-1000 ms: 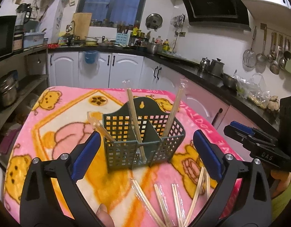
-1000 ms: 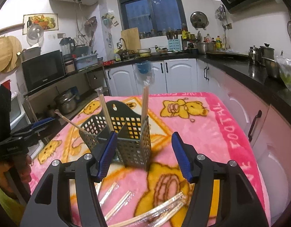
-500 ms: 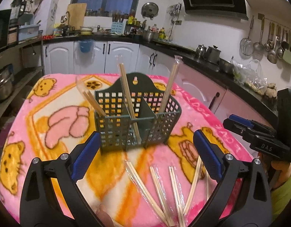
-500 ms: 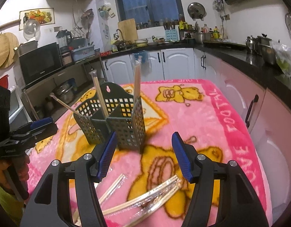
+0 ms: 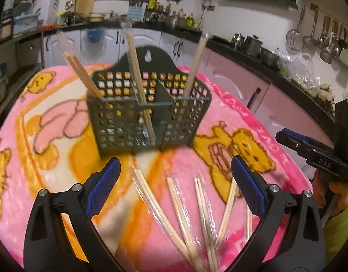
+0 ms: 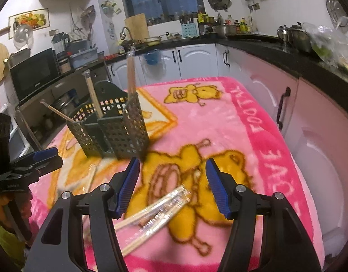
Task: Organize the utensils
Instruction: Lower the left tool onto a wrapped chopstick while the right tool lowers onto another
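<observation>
Your right gripper (image 6: 171,182) stands open and empty, with the wrapped chopsticks (image 6: 155,210) just below its jaws, long axis running diagonally across them. Your left gripper (image 5: 175,181) is also open over more pairs. The caddy (image 6: 115,129) lies beyond, to the left.

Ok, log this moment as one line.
left gripper: open, empty | right gripper: open, empty | dark green perforated plastic caddy: three wrapped chopstick pairs upright | loose plastic-wrapped wooden chopsticks: on pink blanket
</observation>
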A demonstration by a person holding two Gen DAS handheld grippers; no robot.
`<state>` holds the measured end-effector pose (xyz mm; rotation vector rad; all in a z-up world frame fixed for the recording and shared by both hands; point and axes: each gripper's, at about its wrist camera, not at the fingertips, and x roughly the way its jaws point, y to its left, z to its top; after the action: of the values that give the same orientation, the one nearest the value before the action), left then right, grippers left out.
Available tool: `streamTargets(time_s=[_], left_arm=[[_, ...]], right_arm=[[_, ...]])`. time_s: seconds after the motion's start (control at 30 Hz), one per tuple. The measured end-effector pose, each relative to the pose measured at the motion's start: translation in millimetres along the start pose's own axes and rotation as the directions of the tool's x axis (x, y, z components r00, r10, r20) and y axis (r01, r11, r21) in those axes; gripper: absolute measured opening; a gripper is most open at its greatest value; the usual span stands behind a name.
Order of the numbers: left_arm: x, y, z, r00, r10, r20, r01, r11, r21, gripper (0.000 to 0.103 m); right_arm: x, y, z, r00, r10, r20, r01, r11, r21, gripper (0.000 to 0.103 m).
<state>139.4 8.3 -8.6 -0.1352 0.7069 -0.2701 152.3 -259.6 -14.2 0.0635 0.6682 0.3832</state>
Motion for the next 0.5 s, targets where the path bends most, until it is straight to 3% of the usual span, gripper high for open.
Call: streamTargets(time_s=[0.17,0.23,0.3,0.5], left_arm=[[17,-2,-8,0.998,-0.004,-0.067,0.004,1.000,-0.001,0.076],[25,1,-11,0.995,-0.005,-0.100,0.004,1.000,-0.012,0.066],[32,3,-15,0.991,-0.009,-0.132,0.007,1.000,-0.015,0.045],[42,8,-21,0.982,-0.007,-0.189,0.000,0.999,-0.033,0.041]], right_arm=[[6,-9,-13,0.999,0.012,-0.045,-0.011,1.000,0.010,0.053],[10,-12,-17,0.998,0.019,-0.066,-0.018,1.000,0.019,0.048],[15,-15,-22,0.996,0.023,-0.088,-0.021,0.999,0.033,0.047],[31,-16,-31,0.987,0.053,-0.151,-0.046,0.998,0.049,0.041]])
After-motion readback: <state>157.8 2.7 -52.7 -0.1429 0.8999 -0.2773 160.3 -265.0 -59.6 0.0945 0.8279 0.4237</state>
